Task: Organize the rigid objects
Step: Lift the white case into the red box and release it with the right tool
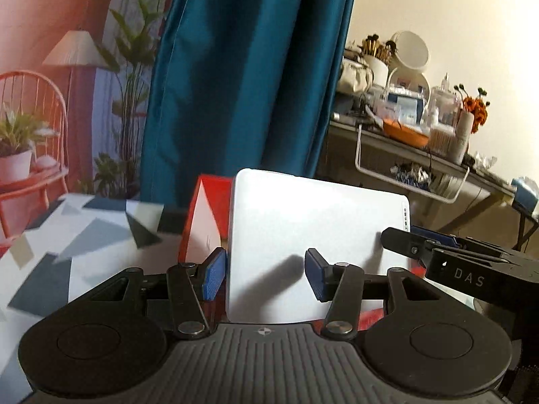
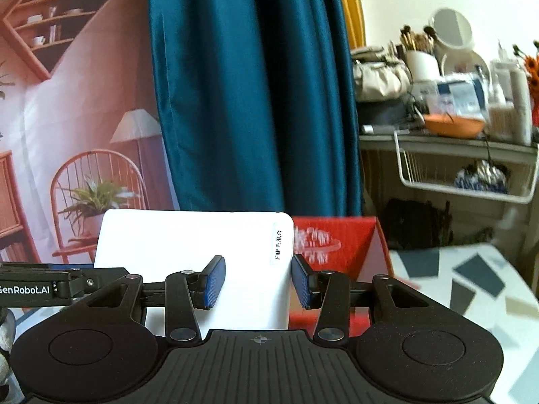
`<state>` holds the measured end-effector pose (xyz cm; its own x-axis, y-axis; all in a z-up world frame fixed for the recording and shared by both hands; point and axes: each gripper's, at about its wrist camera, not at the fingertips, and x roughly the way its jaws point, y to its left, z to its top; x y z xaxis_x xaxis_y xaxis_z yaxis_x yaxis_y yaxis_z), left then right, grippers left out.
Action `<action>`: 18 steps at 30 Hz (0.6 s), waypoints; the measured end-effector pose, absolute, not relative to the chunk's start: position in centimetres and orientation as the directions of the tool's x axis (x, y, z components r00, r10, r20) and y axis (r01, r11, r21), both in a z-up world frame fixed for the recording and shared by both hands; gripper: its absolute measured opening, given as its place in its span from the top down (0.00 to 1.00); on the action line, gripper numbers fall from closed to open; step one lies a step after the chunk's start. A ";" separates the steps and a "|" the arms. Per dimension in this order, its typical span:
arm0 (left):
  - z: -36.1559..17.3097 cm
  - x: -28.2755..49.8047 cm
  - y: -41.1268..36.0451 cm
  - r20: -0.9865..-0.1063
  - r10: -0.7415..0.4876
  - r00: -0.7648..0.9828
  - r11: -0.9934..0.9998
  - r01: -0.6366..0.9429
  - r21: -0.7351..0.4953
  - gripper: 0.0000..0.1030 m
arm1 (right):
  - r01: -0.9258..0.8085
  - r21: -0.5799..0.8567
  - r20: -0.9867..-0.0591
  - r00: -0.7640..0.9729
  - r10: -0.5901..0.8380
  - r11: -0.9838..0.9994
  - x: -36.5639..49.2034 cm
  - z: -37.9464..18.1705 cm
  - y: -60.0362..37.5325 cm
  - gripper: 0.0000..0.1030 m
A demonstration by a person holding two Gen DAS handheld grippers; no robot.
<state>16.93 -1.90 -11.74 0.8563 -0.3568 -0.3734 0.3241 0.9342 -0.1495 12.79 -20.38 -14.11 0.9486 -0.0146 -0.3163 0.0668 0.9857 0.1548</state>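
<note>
both grippers share the white box (image 1: 316, 245): left gripper (image 1: 266, 277) clamped across its left end, right gripper (image 2: 257, 281) clamped across its right end, long axis spanning between them, red box (image 2: 340, 245) just behind.

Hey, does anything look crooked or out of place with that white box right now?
Yes. The white box looks tilted in the left wrist view, its top edge sloping down to the right, in front of a red box. Both tools, left tool and right tool, straddle its opposite edges. No damage or spill shows.
</note>
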 end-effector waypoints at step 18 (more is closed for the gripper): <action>-14.1 29.9 -5.1 -0.555 -0.400 0.729 0.915 0.356 -0.190 0.49 | 0.175 0.175 -0.505 0.861 -0.064 0.969 24.2 -17.7 -25.5 0.60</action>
<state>29.92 -5.15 -14.14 0.7294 -0.3995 -0.5553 0.3563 0.9148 -0.1902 24.18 -25.49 -17.67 0.8609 -0.0641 -0.5047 0.1749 0.9689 0.1752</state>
